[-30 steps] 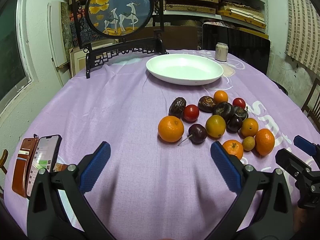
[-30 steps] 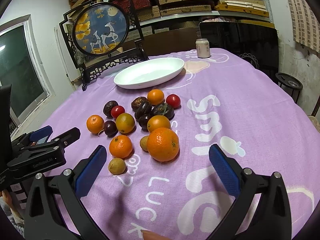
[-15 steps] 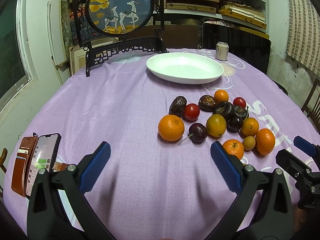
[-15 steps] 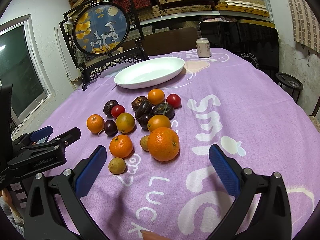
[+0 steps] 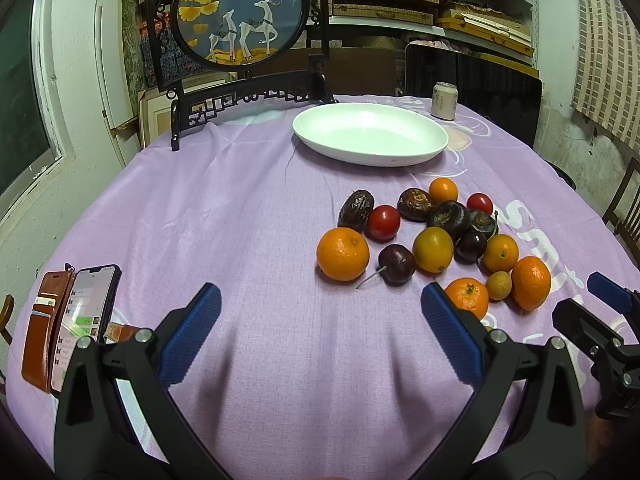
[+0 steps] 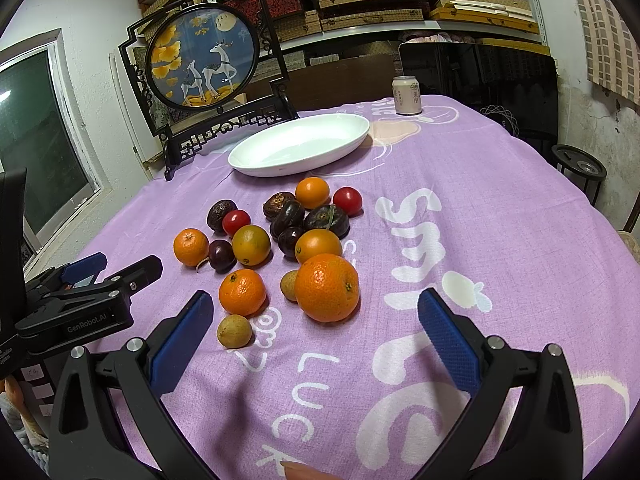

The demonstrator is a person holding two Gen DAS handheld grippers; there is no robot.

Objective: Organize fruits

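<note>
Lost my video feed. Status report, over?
Left gripper open, holding nothing. Right gripper open, holding nothing. Fruit pile on the cloth, white dish without fruit. Nothing between pile and dish.

1. You have a loose cluster of fruit on the purple cloth: oranges, 2 red tomatoes point(image 6: 236, 222), dark wrinkled fruits and dark plums, mostly touching.
2. The biggest orange point(image 6: 327, 287) lies at the near edge, a small tan fruit point(image 6: 289, 285) against it.
3. Another tan fruit point(image 6: 235, 331) sits nearest, just apart.
4. The white oval dish point(image 6: 300, 146) lies empty beyond the cluster.
</note>
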